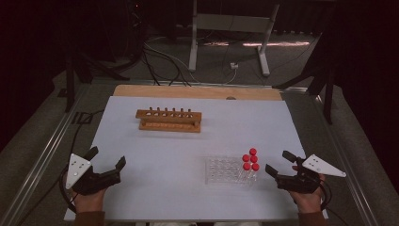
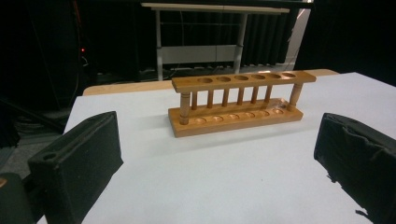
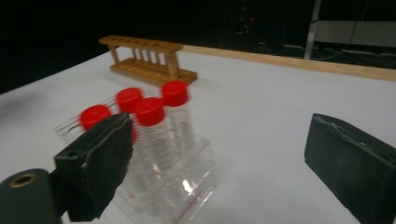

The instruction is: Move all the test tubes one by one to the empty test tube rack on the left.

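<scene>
left gripper (image 1: pixel 107 157) agape, right gripper (image 1: pixel 278 162) agape

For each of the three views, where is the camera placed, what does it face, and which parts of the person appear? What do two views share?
High view: above the person's side, looking forward and down at the white table; both hands and the left hand-held gripper and right hand-held gripper show.
Left gripper view: rides the left hand-held gripper, facing the wooden test tube rack between its open jaws.
Right gripper view: rides the right hand-held gripper, facing the red-capped tubes in a clear rack.
Shared: both gripper views show the wooden rack.
</scene>
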